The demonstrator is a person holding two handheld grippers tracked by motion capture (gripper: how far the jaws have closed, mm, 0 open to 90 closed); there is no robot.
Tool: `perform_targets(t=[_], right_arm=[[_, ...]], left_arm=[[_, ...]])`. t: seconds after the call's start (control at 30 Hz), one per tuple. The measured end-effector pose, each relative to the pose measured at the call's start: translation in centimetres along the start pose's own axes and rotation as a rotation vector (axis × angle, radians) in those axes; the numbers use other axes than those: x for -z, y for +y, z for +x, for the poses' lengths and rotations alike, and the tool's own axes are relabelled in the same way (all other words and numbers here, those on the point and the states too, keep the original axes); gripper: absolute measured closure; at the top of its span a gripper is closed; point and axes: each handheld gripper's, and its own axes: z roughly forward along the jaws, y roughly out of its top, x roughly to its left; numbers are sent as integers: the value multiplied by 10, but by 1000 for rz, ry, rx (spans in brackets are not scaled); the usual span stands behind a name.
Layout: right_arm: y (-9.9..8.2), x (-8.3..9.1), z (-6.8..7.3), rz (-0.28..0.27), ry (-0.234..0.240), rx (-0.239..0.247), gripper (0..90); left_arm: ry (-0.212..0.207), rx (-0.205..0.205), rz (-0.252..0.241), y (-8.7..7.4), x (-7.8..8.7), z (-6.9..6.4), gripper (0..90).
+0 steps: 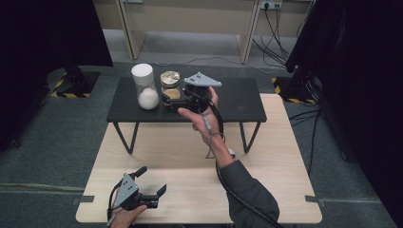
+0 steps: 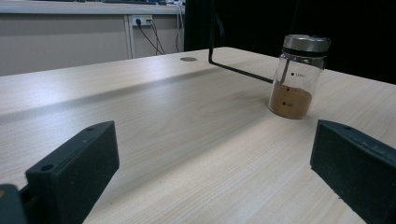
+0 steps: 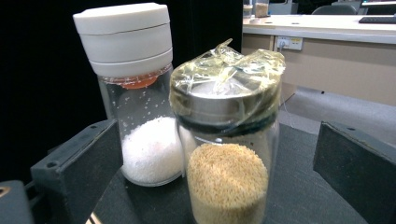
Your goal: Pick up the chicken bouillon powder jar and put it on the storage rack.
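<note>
Your right tongs (image 1: 167, 100) stand at the jar of yellow grains (image 3: 227, 163) on the black raised shelf (image 1: 237, 102); the jaws are spread on either side of the jar, with the pads clear of the glass. Just beside it stands the white-capped jar (image 3: 135, 93). Your left tongs (image 1: 151, 186) rest spread over the wooden worktop (image 2: 187, 130), facing a jar of brown powder (image 2: 296, 77).
</note>
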Motion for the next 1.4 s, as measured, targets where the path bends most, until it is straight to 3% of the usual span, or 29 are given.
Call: perform_targets(t=[0.3, 0.87, 1.4], right_arm=[[-8, 13, 0, -18, 34, -8, 18], [-23, 34, 15, -41, 106, -7, 17], [-40, 55, 24, -49, 142, -5, 17]], left_arm=[[1, -2, 0, 0, 0, 0, 6], [3, -1, 1, 0, 0, 0, 6], [5, -1, 1, -1, 0, 0, 6]])
